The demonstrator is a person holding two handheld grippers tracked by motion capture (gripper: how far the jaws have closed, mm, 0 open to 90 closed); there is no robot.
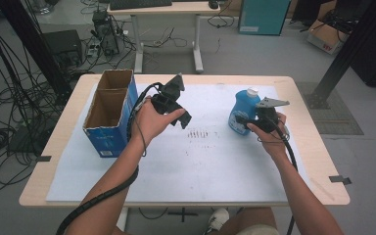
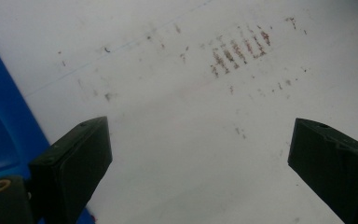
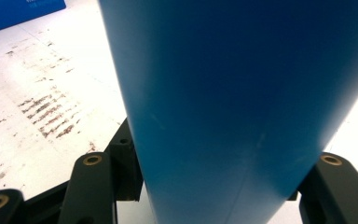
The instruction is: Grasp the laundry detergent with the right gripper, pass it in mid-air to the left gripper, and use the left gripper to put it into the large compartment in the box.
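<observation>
The table [image 1: 68, 142] carries a white mat [image 1: 200, 166] over most of its top, and everything else is placed here relative to that mat. At the mat's left edge stands a blue box [image 1: 108, 115] — open at the top, with two compartments seen from above, both showing bare cardboard inside. The same box shows as a blue slab at the left edge of the left gripper view [image 2: 0, 121] and as a blue corner at the top left of the right gripper view [image 3: 21, 11].

Toward the mat's right side stands the bottle [image 1: 243, 111], blue with a white cap, upright. In the right gripper view its blue body [image 3: 233, 107] rises between the jaws, touching them on both sides.

The right gripper [image 1: 254, 121] is clamped on the bottle's lower body, held level by the person's right hand [image 1: 273, 134] just right of the bottle.

The left gripper [image 1: 176, 108] is raised over the mat's left half, just right of the box, in the left hand [image 1: 152, 122]. Its jaws stand wide apart with nothing between them [image 2: 200, 154] — bare mat lies beyond.

Near the mat's middle, between the two grippers, is a patch of short dark scuff marks [image 1: 197, 133].
</observation>
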